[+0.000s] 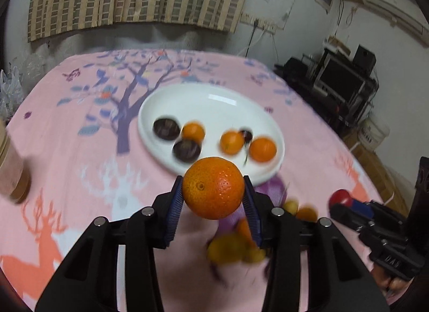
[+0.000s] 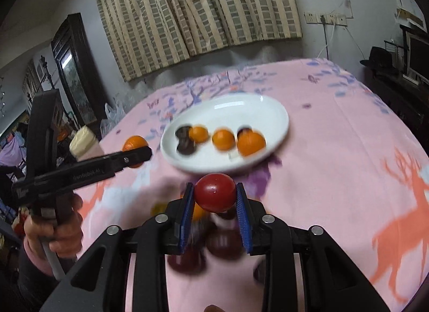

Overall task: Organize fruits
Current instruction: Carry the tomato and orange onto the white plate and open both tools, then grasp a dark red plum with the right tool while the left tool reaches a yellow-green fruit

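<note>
My left gripper point(image 1: 213, 190) is shut on an orange point(image 1: 213, 187) and holds it above the pink tablecloth, just short of the white plate point(image 1: 187, 97). The plate holds three small oranges point(image 1: 262, 149) and dark fruits point(image 1: 166, 128). My right gripper point(image 2: 215, 196) is shut on a red fruit point(image 2: 215, 195), also raised before the plate point(image 2: 268, 113). The right gripper shows at the right of the left wrist view point(image 1: 346, 200). The left gripper with its orange shows at the left of the right wrist view point(image 2: 135, 155).
Loose yellow, orange and dark fruits point(image 1: 233, 250) lie blurred on the cloth below both grippers. A jar point(image 2: 84, 143) stands at the table's left side. A curtain hangs behind the table; electronics point(image 1: 343, 81) stand at the right.
</note>
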A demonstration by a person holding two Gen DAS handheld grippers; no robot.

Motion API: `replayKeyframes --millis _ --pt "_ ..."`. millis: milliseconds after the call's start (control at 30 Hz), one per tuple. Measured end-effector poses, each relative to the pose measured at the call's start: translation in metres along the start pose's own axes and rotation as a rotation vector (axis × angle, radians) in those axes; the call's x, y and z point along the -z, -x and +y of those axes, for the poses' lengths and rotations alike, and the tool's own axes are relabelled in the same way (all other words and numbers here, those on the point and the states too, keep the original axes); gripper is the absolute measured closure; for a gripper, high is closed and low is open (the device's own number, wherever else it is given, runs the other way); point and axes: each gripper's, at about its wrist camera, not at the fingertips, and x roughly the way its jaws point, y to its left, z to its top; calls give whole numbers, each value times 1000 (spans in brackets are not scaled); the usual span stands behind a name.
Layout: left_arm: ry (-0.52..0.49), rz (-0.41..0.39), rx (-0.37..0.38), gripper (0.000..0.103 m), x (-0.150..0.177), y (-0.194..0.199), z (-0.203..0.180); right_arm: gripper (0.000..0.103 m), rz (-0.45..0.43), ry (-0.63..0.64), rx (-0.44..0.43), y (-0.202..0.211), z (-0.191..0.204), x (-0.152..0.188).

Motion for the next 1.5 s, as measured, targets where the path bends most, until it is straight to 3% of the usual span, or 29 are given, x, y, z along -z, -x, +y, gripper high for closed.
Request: replayKeyframes --millis 133,267,467,500,567,600,667,833,1000,1067,1233,1367,1500 --pt "44 -16 -31 61 -38 -36 -1 72 12 -28 73 -56 -10 -53" --pt "69 33 -58 61 -56 -75 10 72 46 -7 154 -105 -22 -81" --pt "95 110 -76 60 -63 -111 26 71 99 11 154 -134 -31 -84" --pt "88 109 -86 51 -64 -111 25 70 106 14 154 -136 -31 -83" --pt "64 80 -112 27 -65 -105 20 54 114 13 154 -133 -30 -80" --pt "52 39 -140 21 -66 -97 17 50 112 8 157 -130 -30 -80" --pt "31 -5 -149 12 -69 -82 10 36 82 -11 145 -116 -29 -80" --pt "24 -70 -144 5 -65 -43 -1 17 12 -20 115 -79 -21 -72" --pt "46 -30 -88 5 -33 -19 4 16 -58 -10 109 -42 -10 -36" --pt "42 -15 -78 5 -18 -10 8 10 -49 -33 83 -33 -10 -25" --pt "45 9 -164 5 24 8 26 9 -3 -116 50 -9 -25 18" --pt "93 54 -175 5 49 12 44 9 58 -183 41 -5 -40 47" --pt "99 64 -197 5 66 17 51 11 63 -160 -16 7 -25 62"
